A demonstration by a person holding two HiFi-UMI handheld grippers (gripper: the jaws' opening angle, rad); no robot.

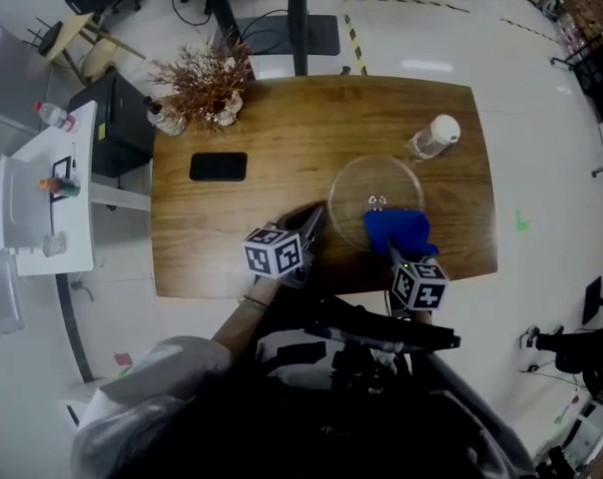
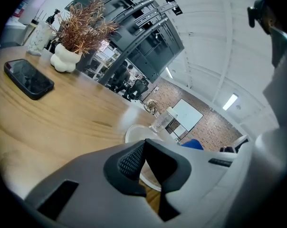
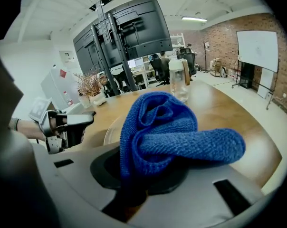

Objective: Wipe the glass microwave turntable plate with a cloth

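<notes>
Right gripper [image 1: 391, 251] clamped on blue cloth [image 1: 397, 230], cloth over lower-right edge of glass plate [image 1: 356, 183], mid-frame. Left gripper [image 1: 314, 218] jaws together, empty, just left of plate.

The left gripper [image 2: 145, 143], black ribbed jaws met at the tips with nothing between them, points across a brown wooden table [image 2: 62, 115] at a round clear glass plate [image 2: 133, 133], a clear plastic bottle [image 2: 161, 121] and a blue cloth [image 2: 193, 145] lying beyond, a flat black phone [image 2: 28, 78] and a white vase of dried brown sprigs [image 2: 63, 60] to the left.
</notes>
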